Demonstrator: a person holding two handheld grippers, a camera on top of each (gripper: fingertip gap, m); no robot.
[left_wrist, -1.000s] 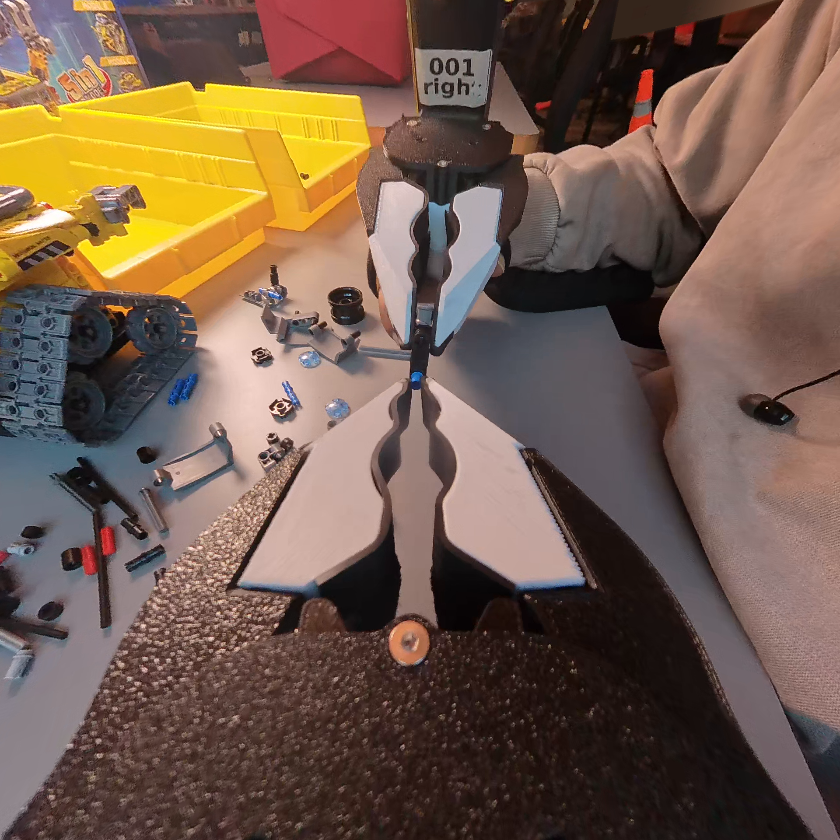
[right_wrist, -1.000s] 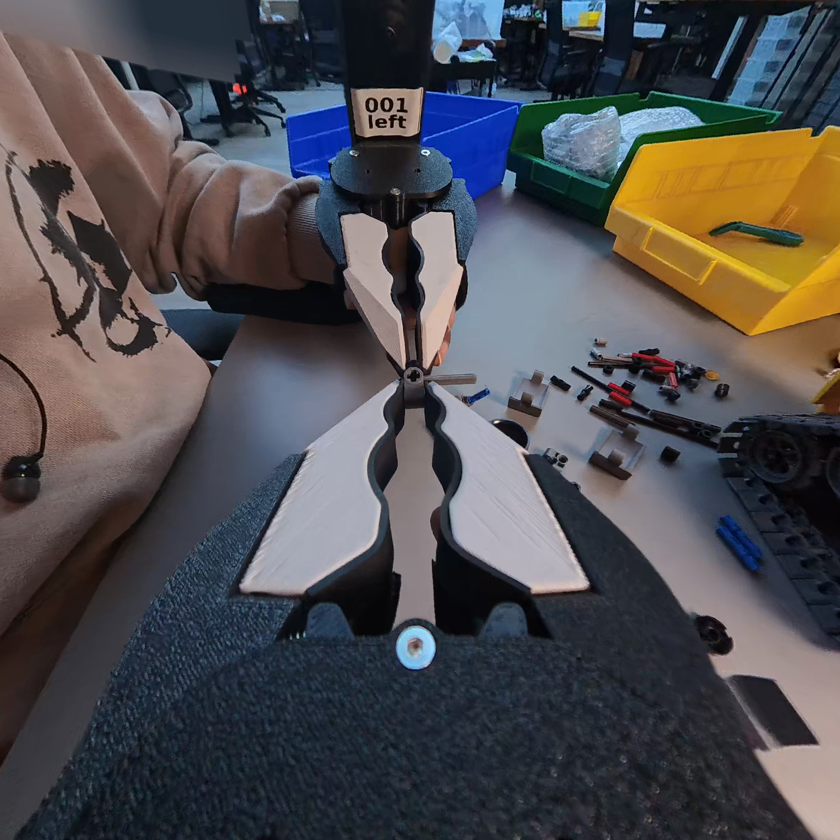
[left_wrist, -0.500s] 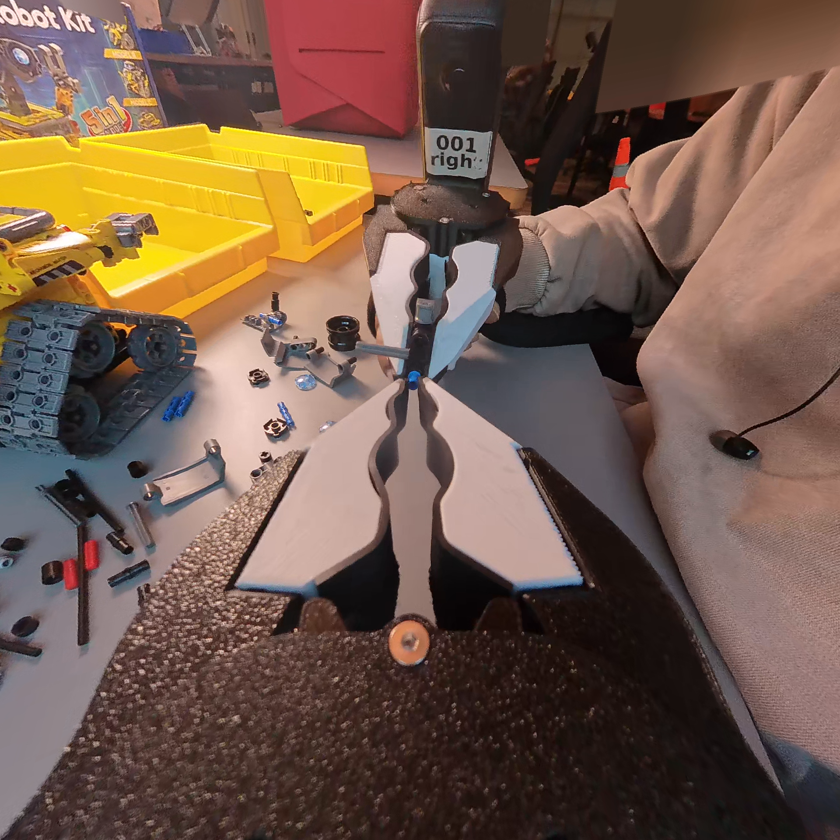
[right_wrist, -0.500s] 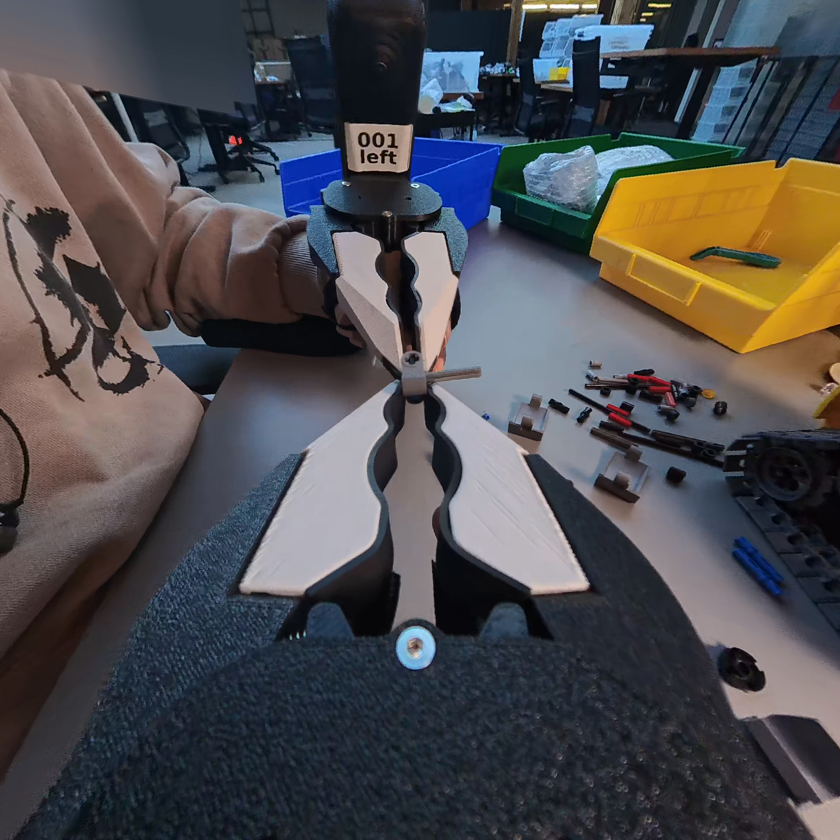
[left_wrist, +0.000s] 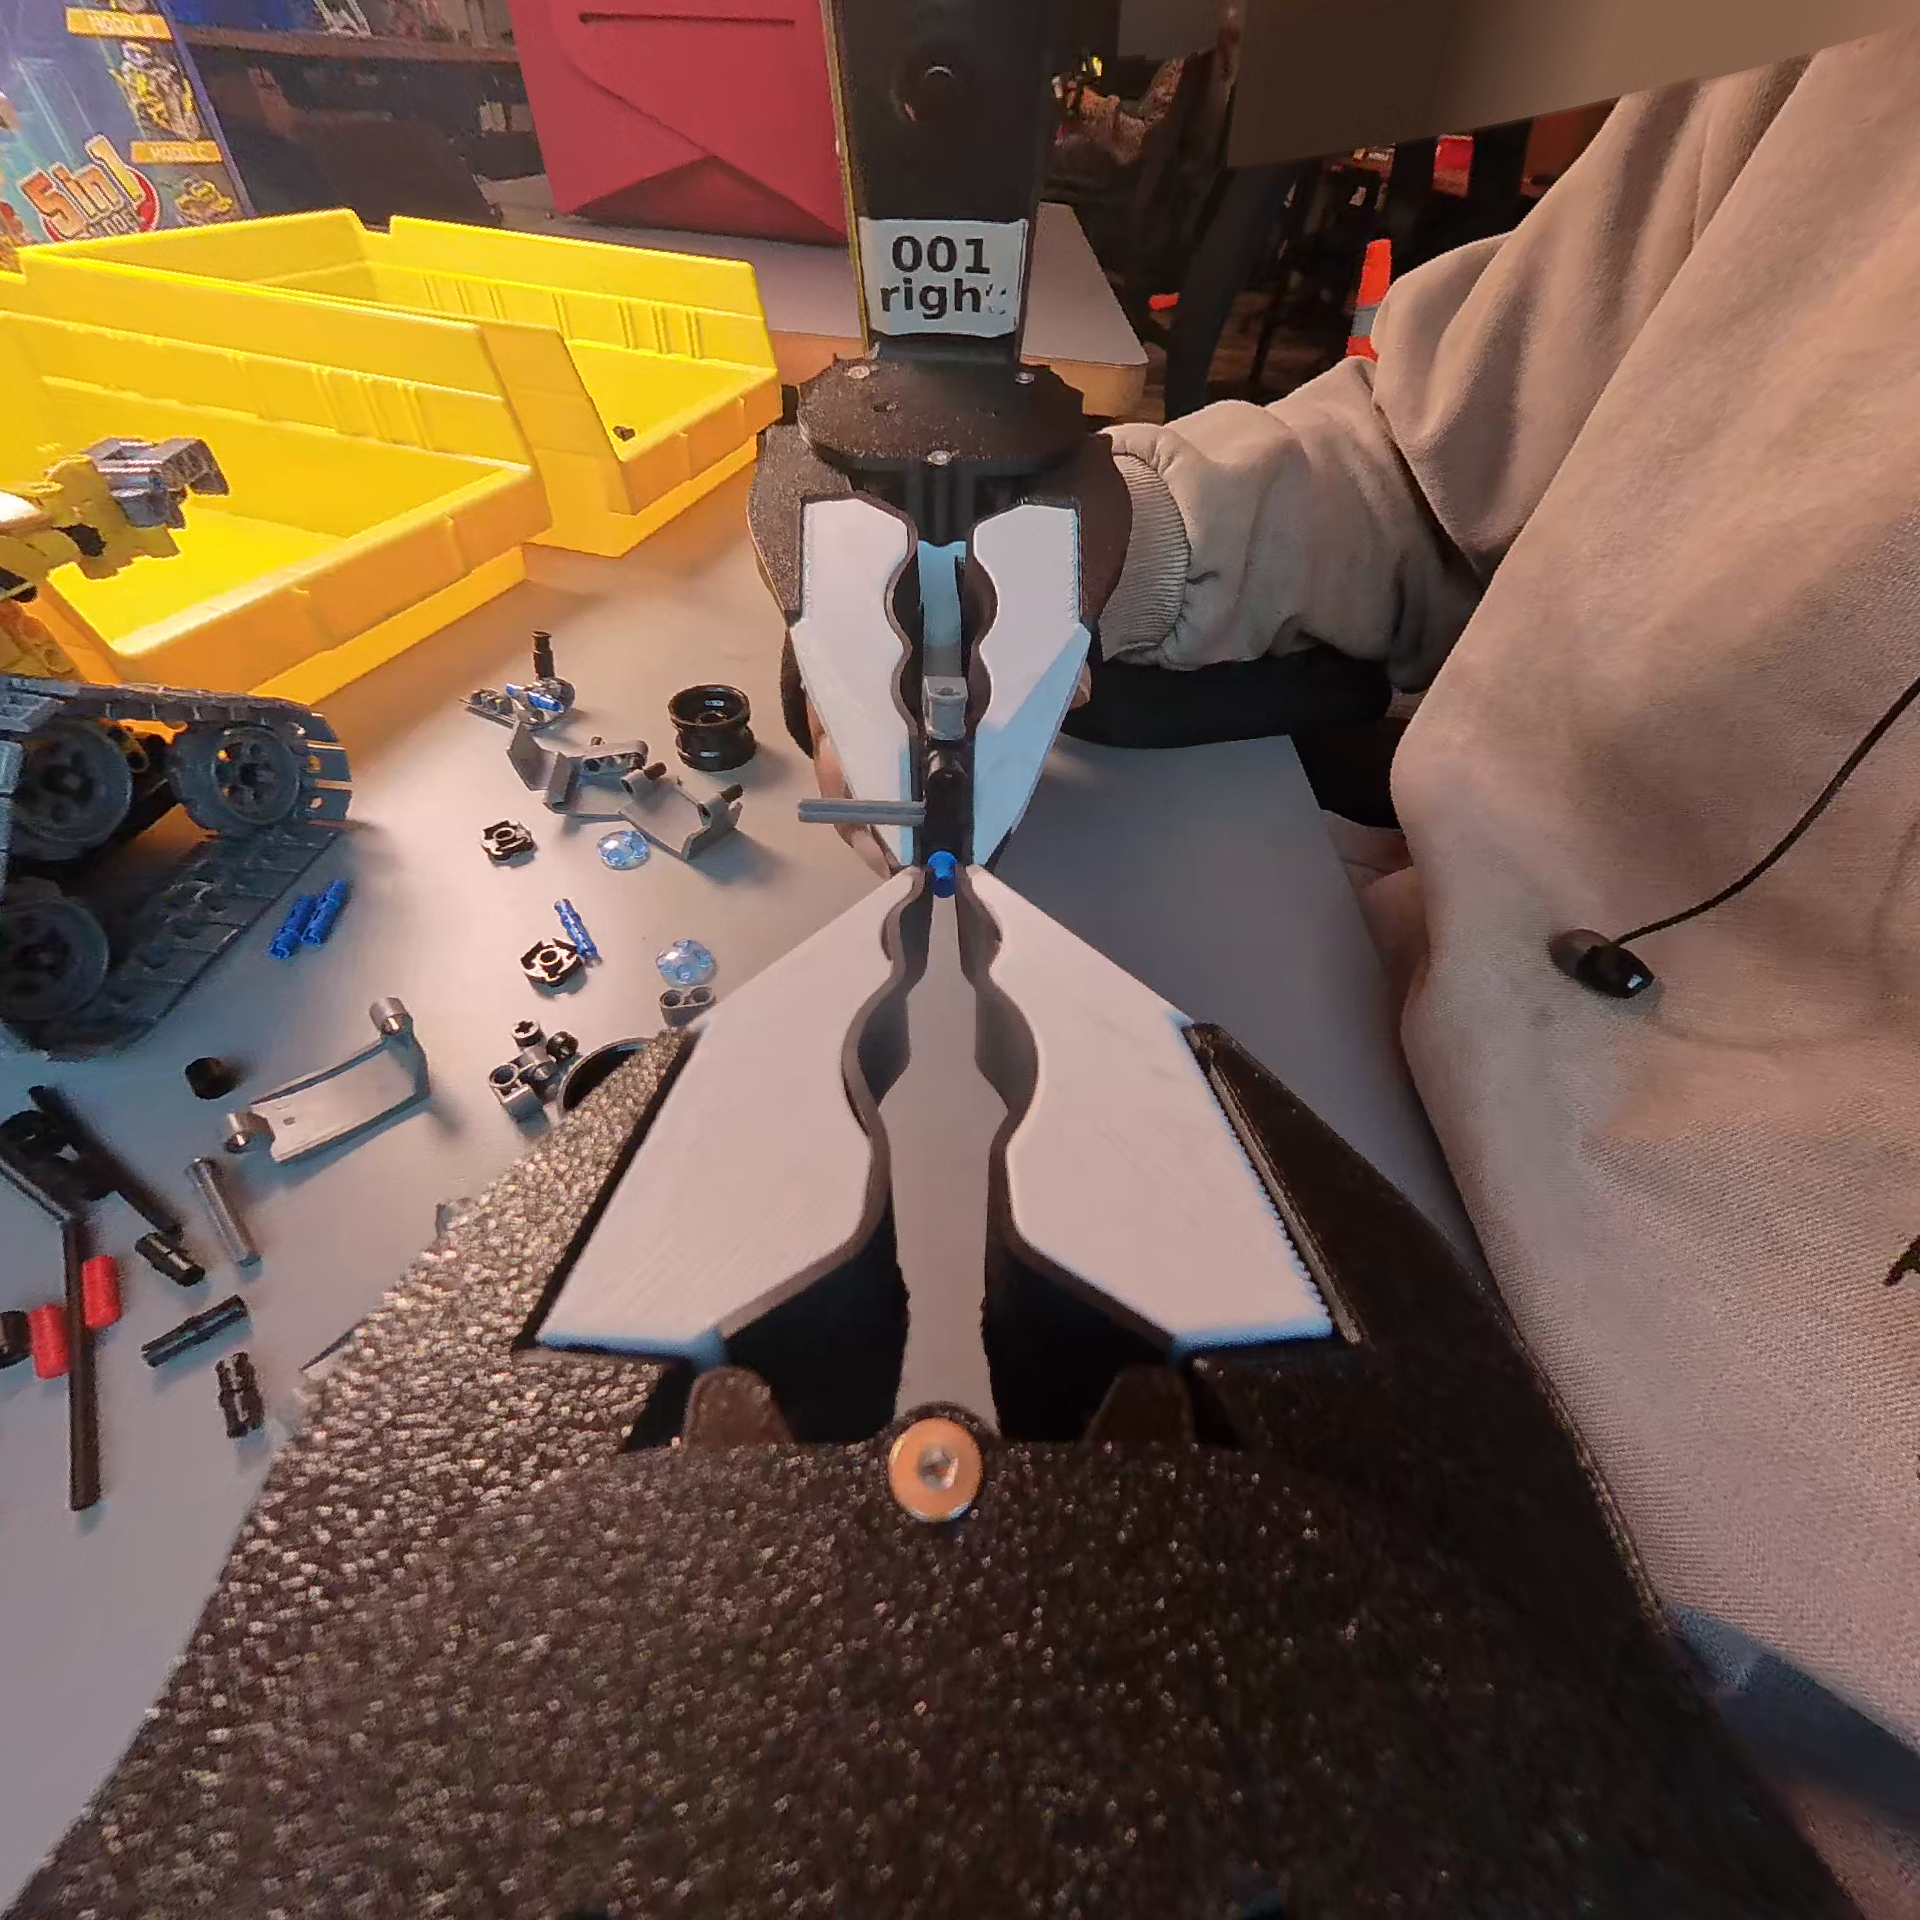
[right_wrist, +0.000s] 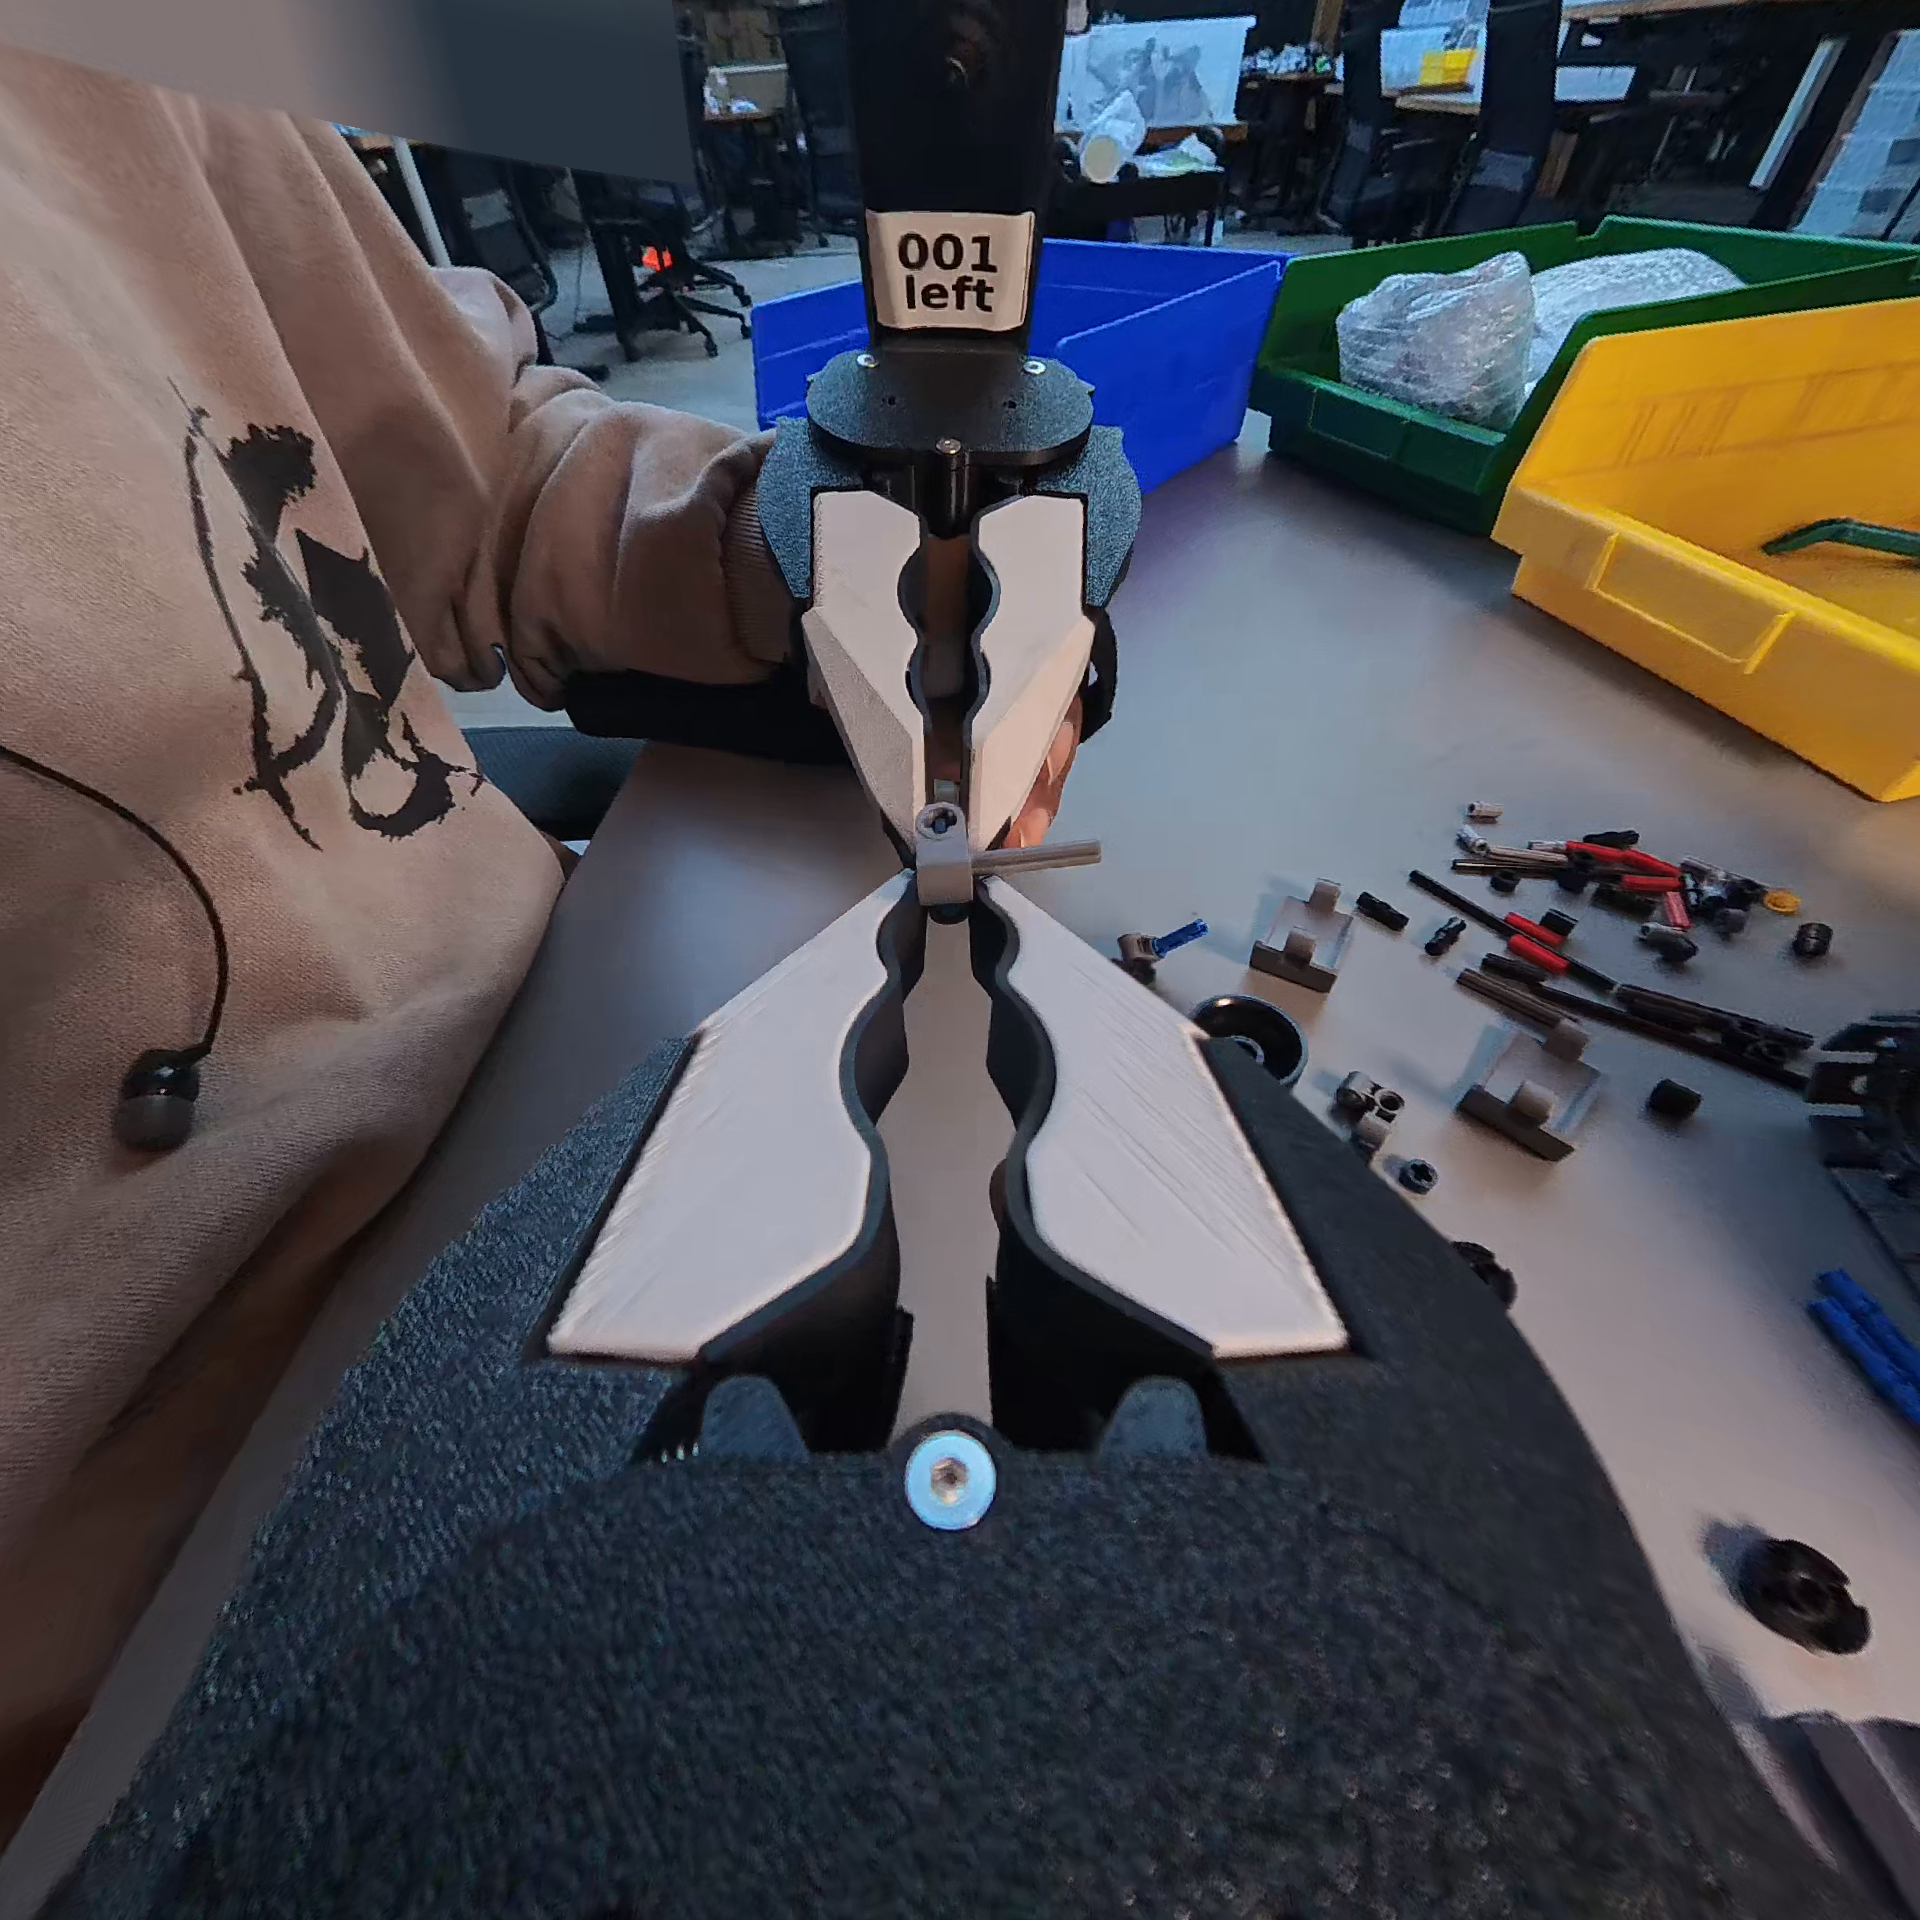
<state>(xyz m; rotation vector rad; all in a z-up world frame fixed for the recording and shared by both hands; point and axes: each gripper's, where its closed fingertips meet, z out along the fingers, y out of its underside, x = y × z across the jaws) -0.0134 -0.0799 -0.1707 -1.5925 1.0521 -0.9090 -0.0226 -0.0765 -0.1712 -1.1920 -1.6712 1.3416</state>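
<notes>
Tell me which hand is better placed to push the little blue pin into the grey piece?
Left, probably. The left gripper is shut on the blue pin and points it straight at the grey piece, which the right gripper holds shut, tip to tip.

Warm dim indoor light, wide-angle edge distortion, blurred lower corners.
</notes>
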